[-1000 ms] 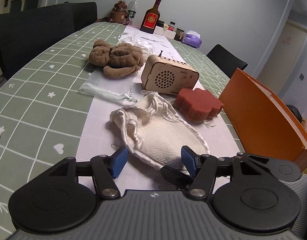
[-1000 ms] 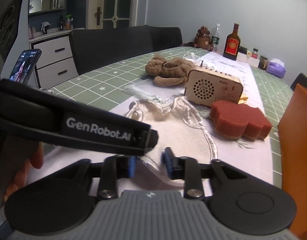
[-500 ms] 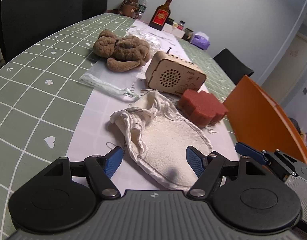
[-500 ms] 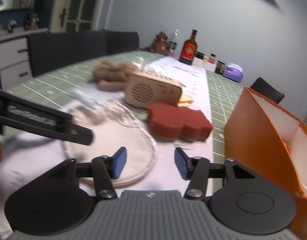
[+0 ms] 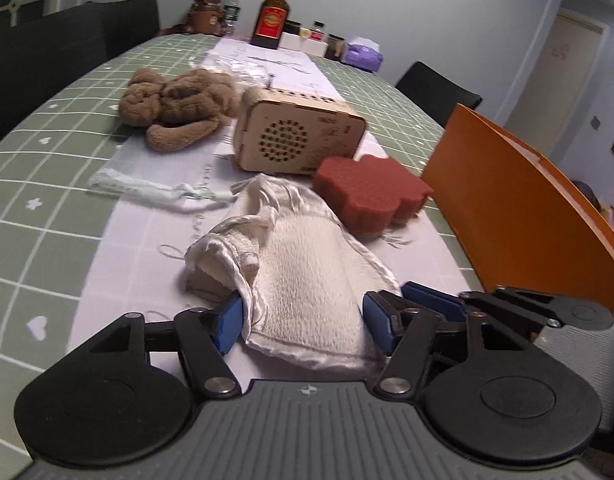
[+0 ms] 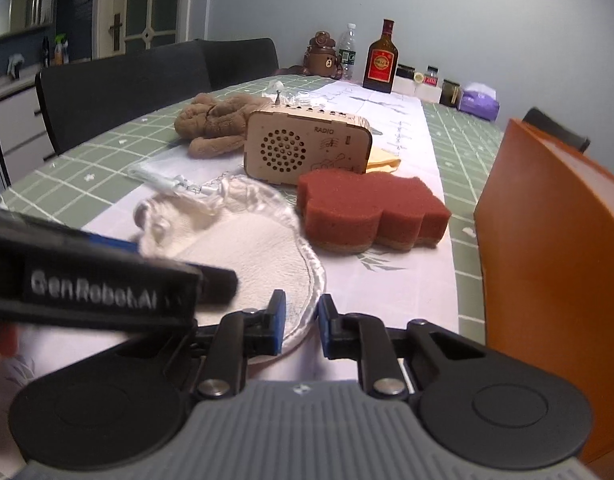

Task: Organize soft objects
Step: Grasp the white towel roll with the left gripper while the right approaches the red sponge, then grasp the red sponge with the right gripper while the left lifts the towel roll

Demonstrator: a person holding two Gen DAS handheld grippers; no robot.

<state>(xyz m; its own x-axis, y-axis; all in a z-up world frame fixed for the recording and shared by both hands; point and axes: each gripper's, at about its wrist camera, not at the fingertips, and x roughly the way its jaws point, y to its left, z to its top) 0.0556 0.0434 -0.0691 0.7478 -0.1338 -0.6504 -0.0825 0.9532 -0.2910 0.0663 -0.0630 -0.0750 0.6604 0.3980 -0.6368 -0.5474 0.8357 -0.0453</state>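
Two hand-held grippers work a cream terry-cloth mitt w/ shiny satin trim (image 5: 307, 280), which lies crumpled on the white runner of a green checked tablecloth (image 5: 47, 184). The left gripper (image 5: 303, 324) straddles the mitt's near end; its jaws have just been closing and the blue pads stand at the cloth's two sides, though whether they press yet can't be told. The right gripper (image 6: 301, 326) has just been narrowing too, w/ the mitt's satin edge between its pads, one pad against the trim and a gap at the other, so not yet pinched. The two-point hold looks meant to lift the limp cloth w/o it sagging.

An orange open-topped box (image 6: 547, 240) stands just beside on the right, probably the destination. Waiting nearby: a rust-red lobed sponge (image 6: 367, 212) and a brown plush toy (image 5: 179, 108). A pale wooden box radio (image 6: 307, 148) reads "RADIO"; the left gripper's arm, seen from the right wrist, reads "GenRobot.AI".
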